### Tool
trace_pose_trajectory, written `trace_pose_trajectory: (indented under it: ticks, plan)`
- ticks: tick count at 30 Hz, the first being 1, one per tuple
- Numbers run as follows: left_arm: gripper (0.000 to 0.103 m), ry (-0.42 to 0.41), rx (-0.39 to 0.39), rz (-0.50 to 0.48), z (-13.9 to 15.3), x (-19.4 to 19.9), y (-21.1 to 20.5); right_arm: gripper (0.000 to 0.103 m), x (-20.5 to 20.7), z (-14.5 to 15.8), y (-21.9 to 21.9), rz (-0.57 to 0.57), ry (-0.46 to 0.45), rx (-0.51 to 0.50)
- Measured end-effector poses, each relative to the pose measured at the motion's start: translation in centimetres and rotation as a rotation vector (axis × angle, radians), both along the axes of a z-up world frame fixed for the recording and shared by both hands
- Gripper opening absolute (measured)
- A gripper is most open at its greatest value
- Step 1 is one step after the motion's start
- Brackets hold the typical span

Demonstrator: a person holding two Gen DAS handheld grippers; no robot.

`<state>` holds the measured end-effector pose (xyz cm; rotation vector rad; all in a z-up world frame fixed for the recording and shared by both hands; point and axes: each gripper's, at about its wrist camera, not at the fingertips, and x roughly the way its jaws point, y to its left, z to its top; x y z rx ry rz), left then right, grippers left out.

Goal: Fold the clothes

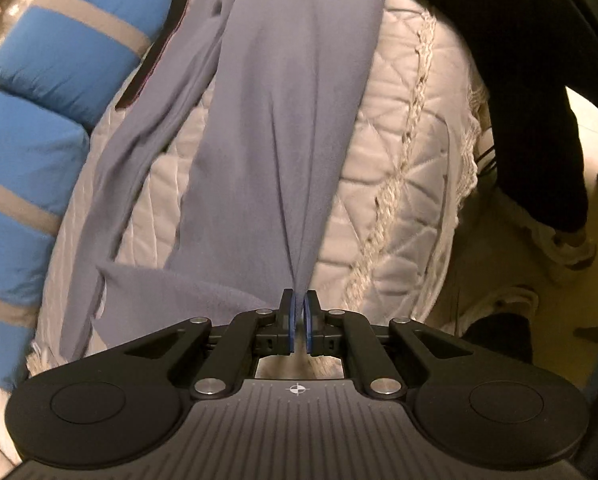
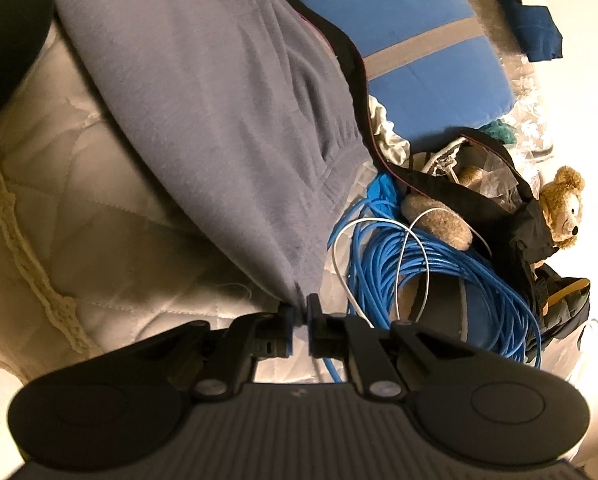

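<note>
Grey garment (image 1: 275,120) lay stretched across the quilt (image 1: 399,168), held at two ends. Left gripper (image 1: 299,312) was clamped on a pinch of its fabric. Right gripper (image 2: 299,312) was nipping the ribbed end, next to a blue cable coil (image 2: 439,272) off the quilt's edge.

No readable text, label, brand or number in either view. Only sign: small white crosshair mark (image 1: 297,389) on ribbed black body of left gripper (image 1: 299,308), centred near its front edge, behind jaws. Right gripper (image 2: 299,312) body carries faint pale mark (image 2: 299,393) at same spot, too blurred to make out. Grey garment, quilted bedspread, blue striped cushion, cable coil and teddy bear show no lettering.
</note>
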<state>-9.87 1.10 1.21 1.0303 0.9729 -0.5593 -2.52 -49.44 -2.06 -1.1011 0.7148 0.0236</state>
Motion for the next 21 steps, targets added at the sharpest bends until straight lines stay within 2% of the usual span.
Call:
trace_pose_trajectory:
  ticks: [1, 3, 4, 5, 6, 7, 11, 13, 15, 19, 21]
  plan:
    - [0.006, 0.009, -0.003, 0.008, 0.3, -0.1, 0.4, 0.029, -0.1, 0.0, 0.1, -0.002, 0.0, -0.003]
    - [0.009, -0.012, -0.043, 0.046, 1.6, -0.1, 1.4, 0.03, -0.4, -0.1, 0.0, -0.01, 0.001, 0.005]
    - [0.024, -0.032, -0.08, 0.078, 2.5, 0.2, 2.1, 0.033, -0.6, -0.1, 0.0, -0.016, -0.001, 0.009]
    - [0.033, -0.062, -0.129, 0.119, 3.6, 0.7, 2.9, 0.036, -0.7, 0.0, -0.1, -0.021, -0.003, 0.013]
    - [0.049, -0.096, -0.182, 0.166, 4.6, 1.4, 3.7, 0.041, -0.9, 0.1, -0.2, -0.027, -0.007, 0.018]
    - [0.055, -0.125, -0.229, 0.216, 5.5, 2.2, 4.4, 0.044, -1.1, 0.3, -0.3, -0.033, -0.013, 0.026]
    - [0.056, -0.19, -0.405, 0.495, 7.9, 8.5, 7.6, 0.049, -1.7, 1.1, -0.3, -0.05, -0.035, 0.059]
    - [0.056, -0.214, -0.44, 0.605, 7.4, 11.7, 8.2, 0.056, -2.0, 1.5, -0.2, -0.05, -0.049, 0.068]
    - [0.056, -0.239, -0.464, 0.708, 6.7, 14.7, 8.5, 0.059, -2.3, 1.8, 0.0, -0.049, -0.063, 0.072]
    - [0.056, -0.247, -0.438, 0.855, 4.2, 19.9, 8.6, 0.061, -2.5, 2.3, 0.5, -0.055, -0.08, 0.096]
    - [0.056, -0.246, -0.378, 0.895, 2.6, 22.1, 8.4, 0.062, -2.6, 2.3, 0.7, -0.055, -0.082, 0.104]
